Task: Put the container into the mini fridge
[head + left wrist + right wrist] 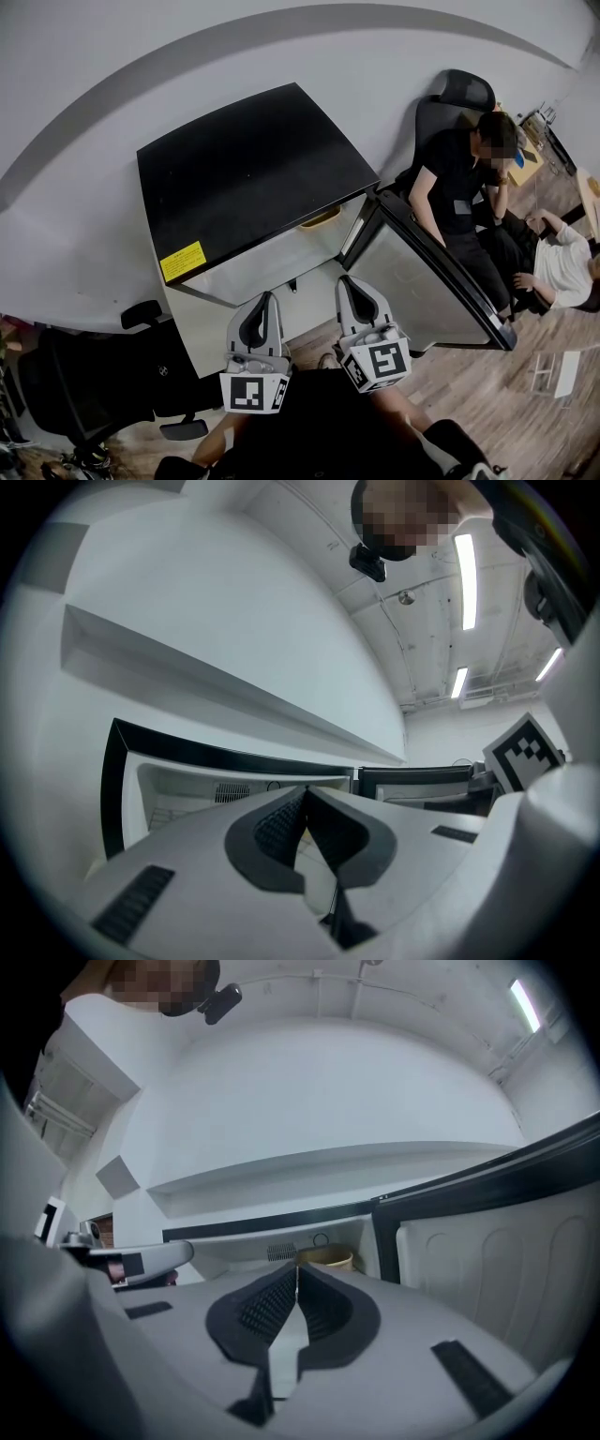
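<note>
The mini fridge (248, 169) has a black top and stands against the white wall, its door (441, 281) swung open to the right. A tan container (321, 218) sits inside near the top of the opening; the right gripper view shows the container (328, 1259) just beyond the jaw tips, deep in the fridge. My left gripper (267, 298) hangs in front of the open fridge, jaws together with nothing between them. My right gripper (349, 281) is beside it, nearer the door, also shut and empty. The left gripper (305, 789) looks into the white fridge interior (187, 794).
A person in black (459, 187) sits on an office chair right behind the open door, and a second person (562, 262) sits further right. A black office chair (84, 384) stands at lower left. The floor is wood planks.
</note>
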`<action>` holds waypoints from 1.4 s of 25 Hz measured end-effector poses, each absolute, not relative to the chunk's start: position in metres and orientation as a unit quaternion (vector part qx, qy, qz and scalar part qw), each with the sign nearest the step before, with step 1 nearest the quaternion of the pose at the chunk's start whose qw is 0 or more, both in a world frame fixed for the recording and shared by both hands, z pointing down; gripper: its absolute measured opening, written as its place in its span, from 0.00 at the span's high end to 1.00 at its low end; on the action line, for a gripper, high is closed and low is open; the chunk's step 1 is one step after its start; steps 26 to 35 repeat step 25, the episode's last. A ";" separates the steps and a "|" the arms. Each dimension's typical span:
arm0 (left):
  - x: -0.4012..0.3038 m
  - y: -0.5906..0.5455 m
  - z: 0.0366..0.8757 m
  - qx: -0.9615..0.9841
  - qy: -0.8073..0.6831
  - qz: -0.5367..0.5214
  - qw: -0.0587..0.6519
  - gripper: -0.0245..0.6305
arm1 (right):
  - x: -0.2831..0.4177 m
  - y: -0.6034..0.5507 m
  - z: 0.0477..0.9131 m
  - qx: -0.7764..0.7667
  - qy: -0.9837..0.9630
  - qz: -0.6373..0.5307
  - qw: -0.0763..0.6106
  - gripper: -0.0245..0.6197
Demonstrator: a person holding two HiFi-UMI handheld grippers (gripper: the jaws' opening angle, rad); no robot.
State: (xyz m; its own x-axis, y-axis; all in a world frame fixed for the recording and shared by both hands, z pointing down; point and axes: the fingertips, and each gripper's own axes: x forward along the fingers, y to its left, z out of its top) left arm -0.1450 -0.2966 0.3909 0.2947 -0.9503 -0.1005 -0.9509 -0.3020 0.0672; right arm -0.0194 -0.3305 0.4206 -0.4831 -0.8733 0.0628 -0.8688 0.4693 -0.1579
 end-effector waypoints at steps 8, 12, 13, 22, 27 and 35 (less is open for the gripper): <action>-0.146 -0.291 0.389 -0.803 0.593 0.060 0.009 0.95 | -0.023 -0.326 0.423 -0.507 0.858 -0.082 0.009 0.94; -0.146 -0.290 0.389 -0.802 0.594 0.062 0.004 0.95 | -0.023 -0.325 0.423 -0.506 0.859 -0.082 0.007 0.94; -0.146 -0.289 0.388 -0.802 0.594 0.063 0.005 0.95 | -0.023 -0.324 0.422 -0.505 0.859 -0.082 0.007 0.94; -0.143 -0.284 0.389 -0.803 0.592 0.067 0.003 0.95 | -0.021 -0.318 0.419 -0.509 0.858 -0.076 0.012 0.94; -0.141 -0.281 0.388 -0.803 0.592 0.068 0.002 0.95 | -0.018 -0.317 0.417 -0.510 0.857 -0.074 0.012 0.94; -0.141 -0.281 0.388 -0.803 0.592 0.068 0.002 0.95 | -0.018 -0.317 0.417 -0.510 0.857 -0.074 0.012 0.94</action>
